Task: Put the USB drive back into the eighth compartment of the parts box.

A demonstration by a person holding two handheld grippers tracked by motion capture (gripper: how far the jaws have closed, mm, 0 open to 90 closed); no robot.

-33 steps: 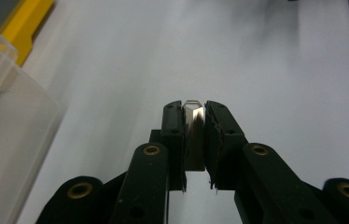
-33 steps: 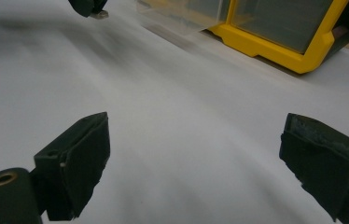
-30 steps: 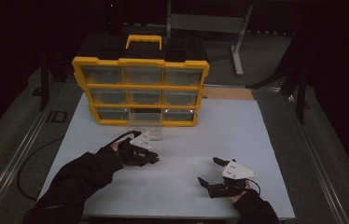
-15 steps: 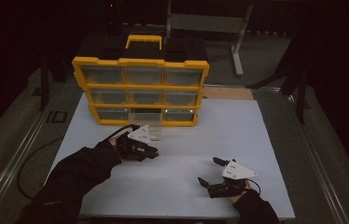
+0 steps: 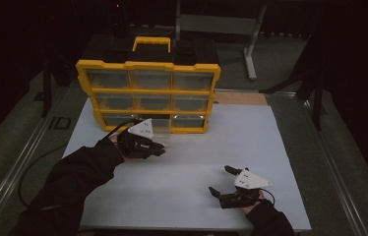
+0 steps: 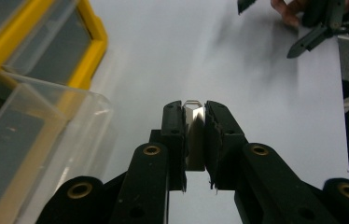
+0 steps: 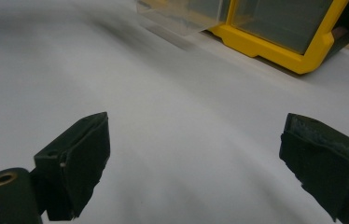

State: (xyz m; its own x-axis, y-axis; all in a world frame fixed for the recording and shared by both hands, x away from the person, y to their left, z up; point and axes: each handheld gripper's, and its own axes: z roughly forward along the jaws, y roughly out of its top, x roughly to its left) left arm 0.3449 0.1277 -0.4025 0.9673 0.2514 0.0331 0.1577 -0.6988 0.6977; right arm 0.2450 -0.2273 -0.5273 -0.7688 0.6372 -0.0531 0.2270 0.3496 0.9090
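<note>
White tabletop point(image 5: 182, 172), dark room.

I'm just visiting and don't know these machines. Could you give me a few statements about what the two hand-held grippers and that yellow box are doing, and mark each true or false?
1. The left gripper is clamped on a small flat shiny metal piece. True.
2. The right gripper also holds something. False: its jaws stand wide apart over the white table sheet, with nothing between them.
3. The yellow organiser box with clear plastic drawers lies flat on its back. False: it stands upright, handle on top.
4. One clear drawer in the bottom row is pulled out. True.
5. The two grippers touch each other. False: they are well apart.
</note>
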